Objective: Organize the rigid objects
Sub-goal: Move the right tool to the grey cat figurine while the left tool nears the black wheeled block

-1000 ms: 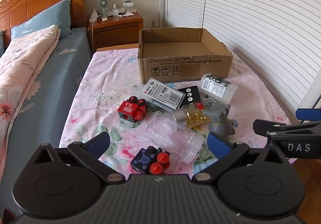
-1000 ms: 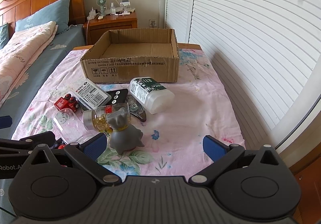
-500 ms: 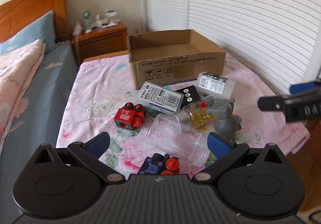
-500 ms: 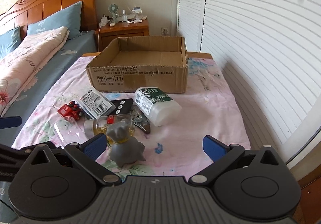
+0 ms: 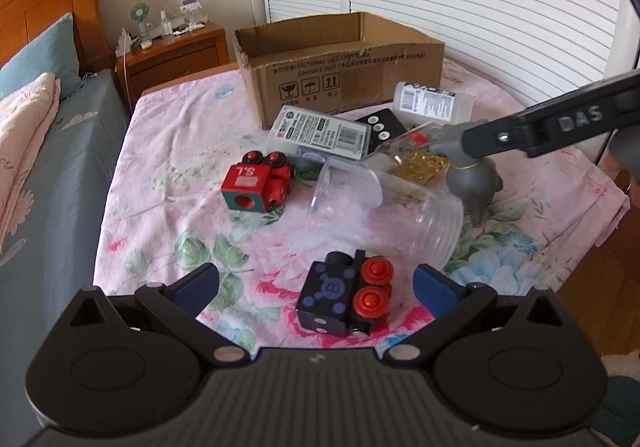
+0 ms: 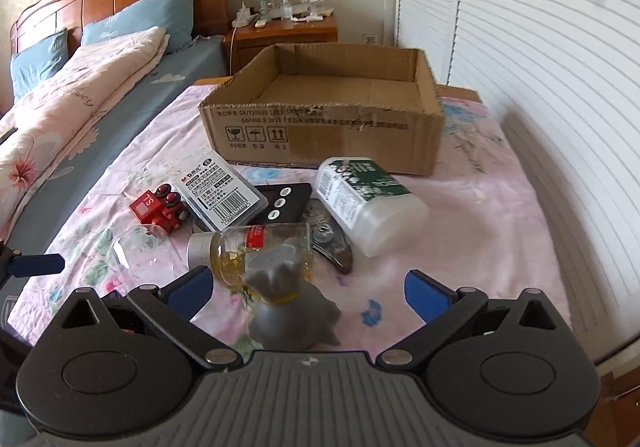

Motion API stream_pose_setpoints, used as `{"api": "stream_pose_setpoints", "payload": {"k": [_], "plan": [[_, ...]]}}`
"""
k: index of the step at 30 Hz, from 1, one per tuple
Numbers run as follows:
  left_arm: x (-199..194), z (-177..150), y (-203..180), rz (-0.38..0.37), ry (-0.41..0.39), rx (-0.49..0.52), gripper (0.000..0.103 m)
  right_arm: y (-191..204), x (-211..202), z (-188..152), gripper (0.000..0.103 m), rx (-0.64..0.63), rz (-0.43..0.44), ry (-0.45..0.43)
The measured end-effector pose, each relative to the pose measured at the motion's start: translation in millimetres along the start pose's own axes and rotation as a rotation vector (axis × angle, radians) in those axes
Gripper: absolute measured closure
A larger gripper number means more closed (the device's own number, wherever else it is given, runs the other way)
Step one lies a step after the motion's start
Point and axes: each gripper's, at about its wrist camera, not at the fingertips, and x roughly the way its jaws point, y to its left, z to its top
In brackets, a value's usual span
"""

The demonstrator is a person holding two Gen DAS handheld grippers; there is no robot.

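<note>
A pile of rigid things lies on a pink floral cloth [image 5: 168, 207] before an open cardboard box [image 5: 340, 59] [image 6: 332, 115]. My left gripper [image 5: 316, 287] is open, with a black toy block with red wheels [image 5: 344, 299] between its fingers. Beyond it lie a clear plastic jar [image 5: 384, 215], a red toy train [image 5: 256, 187] and a grey case [image 5: 320, 131]. My right gripper [image 6: 306, 287] is open around a grey elephant figure [image 6: 288, 311] [image 5: 472, 179]. Behind the figure are a bottle of yellow capsules [image 6: 248, 247], a black remote [image 6: 284, 203] and a white bottle [image 6: 368, 199].
A bed with blue pillows [image 6: 132, 23] and a pink quilt [image 6: 60, 107] runs along the left. A wooden nightstand [image 6: 288, 31] with a small fan stands behind the box. White louvred doors [image 6: 540, 67] close off the right side. The cloth's right edge [image 5: 612, 215] drops to the floor.
Both grippers have moved forward and lower toward the pile. The black block now sits between the left fingers, and the elephant figure between the right fingers. Nothing on the cloth has moved.
</note>
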Motion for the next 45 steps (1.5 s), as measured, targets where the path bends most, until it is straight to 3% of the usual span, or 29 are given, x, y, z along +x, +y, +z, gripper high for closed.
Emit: {"api": "stream_pose_setpoints", "payload": {"k": [9, 18, 22, 27, 30, 35, 40, 43, 45], "plan": [[7, -4, 0, -0.026, 0.028, 0.009, 0.001, -22, 10, -8, 0.0, 0.069, -0.022, 0.007], [17, -7, -1, -0.07, 0.036, -0.003, 0.001, -77, -11, -33, 0.0, 0.174, -0.134, 0.024], [21, -7, 0, -0.062, 0.044, -0.013, 0.001, -79, -20, -37, 0.0, 0.172, -0.057, 0.004], [26, -9, 0, -0.041, 0.065, -0.01, 0.001, -43, -14, -21, 0.0, 0.061, 0.046, -0.016], [26, -10, 0, -0.018, 0.049, 0.002, 0.001, -18, 4, -12, 0.0, 0.003, 0.062, -0.004], [28, -10, 0, 0.005, 0.044, 0.014, 0.001, -5, 20, -6, 0.0, -0.019, -0.009, -0.012], [30, -11, 1, -0.002, 0.039, 0.012, 0.001, -46, 4, -12, 0.0, 0.111, -0.005, -0.033], [31, -10, 2, -0.006, 0.036, 0.013, 0.001, -66, -1, -17, 0.0, 0.141, -0.105, -0.016], [32, -11, 2, -0.007, 0.033, 0.017, 0.001, -79, -5, -23, 0.0, 0.162, -0.101, -0.021]]}}
